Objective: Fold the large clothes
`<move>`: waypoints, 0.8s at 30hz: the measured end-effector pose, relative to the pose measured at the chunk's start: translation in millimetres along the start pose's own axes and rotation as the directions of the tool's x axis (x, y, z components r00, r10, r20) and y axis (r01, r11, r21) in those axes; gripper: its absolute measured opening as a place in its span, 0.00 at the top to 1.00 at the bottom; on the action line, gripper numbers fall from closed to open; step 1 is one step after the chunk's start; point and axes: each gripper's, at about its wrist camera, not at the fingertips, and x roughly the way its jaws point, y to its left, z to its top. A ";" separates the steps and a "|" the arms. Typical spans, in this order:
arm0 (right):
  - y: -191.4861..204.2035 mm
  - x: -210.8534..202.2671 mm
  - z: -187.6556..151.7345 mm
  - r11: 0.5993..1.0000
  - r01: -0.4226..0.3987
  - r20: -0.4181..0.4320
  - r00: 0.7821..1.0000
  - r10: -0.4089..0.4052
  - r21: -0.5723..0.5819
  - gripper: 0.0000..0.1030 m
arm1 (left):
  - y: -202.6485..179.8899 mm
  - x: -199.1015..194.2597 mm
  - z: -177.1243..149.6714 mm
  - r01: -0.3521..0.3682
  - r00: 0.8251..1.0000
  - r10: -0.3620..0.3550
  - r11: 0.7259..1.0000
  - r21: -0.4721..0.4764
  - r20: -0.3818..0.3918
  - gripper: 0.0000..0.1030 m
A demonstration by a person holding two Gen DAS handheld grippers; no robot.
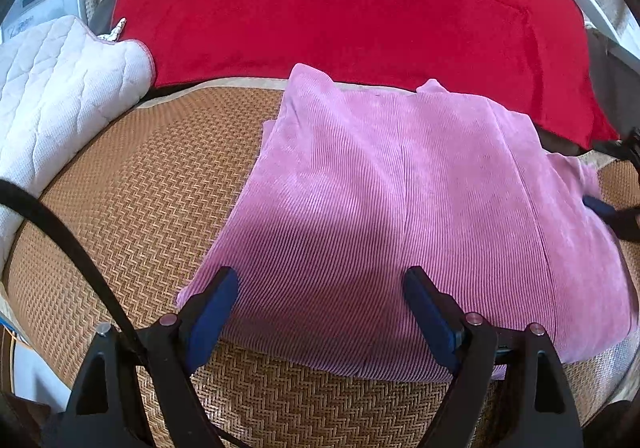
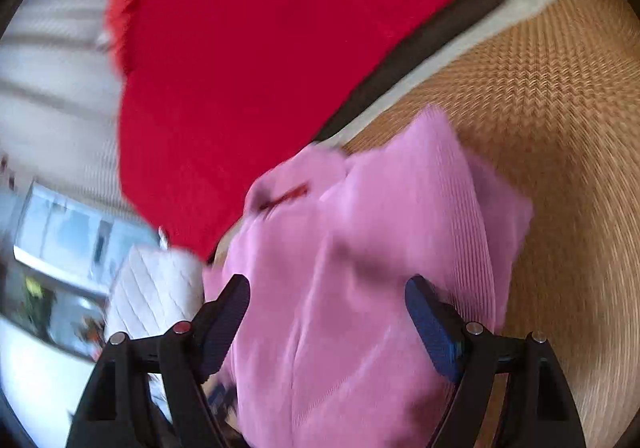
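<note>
A pink ribbed garment (image 1: 400, 188) lies folded flat on a woven mat (image 1: 140, 188). My left gripper (image 1: 322, 274) hovers open over its near edge, with the cloth under the gap and nothing pinched. At the garment's right edge a blue pad (image 1: 600, 205) of my right gripper shows. The right wrist view is blurred by motion. There my right gripper (image 2: 328, 280) stands open above the pink garment (image 2: 380, 248), whose top looks rumpled, and its fingers are clear of the cloth.
A red blanket (image 1: 340, 8) (image 2: 248, 48) covers the far side behind the mat (image 2: 560, 128). A white quilted cloth (image 1: 60, 88) (image 2: 156, 288) lies at the left. A black cable (image 1: 60, 232) crosses the near left corner. Bare mat shows left of the garment.
</note>
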 end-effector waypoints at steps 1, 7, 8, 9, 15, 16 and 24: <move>-3.7 -0.5 10.7 1.000 0.011 0.021 1.000 -0.012 0.015 0.20 | 0.1 0.0 0.2 0.002 1.000 -0.002 1.000 -0.001 -0.003 0.17; 5.3 -12.1 18.3 0.995 0.089 0.074 0.994 -0.085 -0.048 0.20 | 0.8 3.5 1.0 0.008 1.000 -0.008 1.000 -0.006 -0.014 0.15; 9.2 -14.7 13.3 0.993 0.104 0.090 0.991 -0.099 -0.061 0.20 | 0.9 3.5 0.6 0.008 1.000 -0.008 1.000 -0.004 -0.014 0.15; 13.5 -20.3 5.0 0.990 0.117 0.107 0.988 -0.108 -0.073 0.20 | 1.0 3.2 0.4 0.008 1.000 -0.008 1.000 -0.002 -0.015 0.15; 46.8 -78.8 -84.1 0.987 0.019 0.168 0.986 0.008 -0.158 0.20 | 2.6 -3.0 -0.4 0.011 1.000 -0.012 1.000 -0.017 -0.029 0.15; 48.6 -85.7 -102.6 0.986 0.000 0.169 0.985 0.028 -0.165 0.19 | 2.1 -4.5 -0.9 0.010 1.000 -0.011 1.000 -0.019 -0.029 0.15; -7.5 -89.7 -211.7 1.000 -0.015 0.098 0.995 0.012 0.024 0.17 | -1.6 -26.0 3.1 0.030 1.000 -0.030 0.999 -0.021 0.008 0.15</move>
